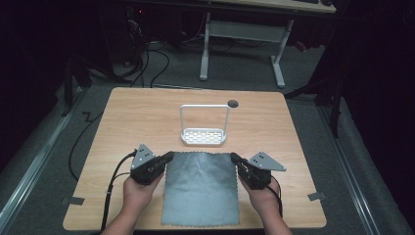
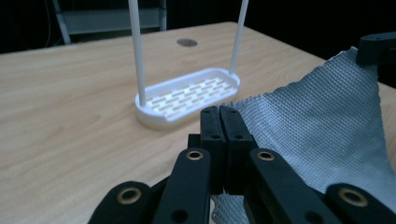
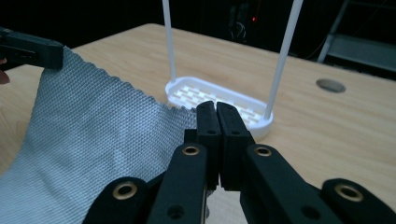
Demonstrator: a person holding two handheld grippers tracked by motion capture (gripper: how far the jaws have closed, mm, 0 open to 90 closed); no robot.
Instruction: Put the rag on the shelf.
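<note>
Your left gripper point(image 1: 168, 156) clamps the far left corner of the grey cloth point(image 1: 200, 188) and your right gripper point(image 1: 235, 157) clamps its far right corner, jaws pressed together on the fabric, with the white rack point(image 1: 204, 136) just beyond at 12 o'clock on the table point(image 1: 127, 117).

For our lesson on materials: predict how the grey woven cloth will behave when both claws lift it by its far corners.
The grey cloth is probably floppy: in the left gripper view it already sags between the pinched corners. It looks light, a thin open weave. The left claw and right claw are shut on its far corners, and the textured weave likely resists slipping.
</note>
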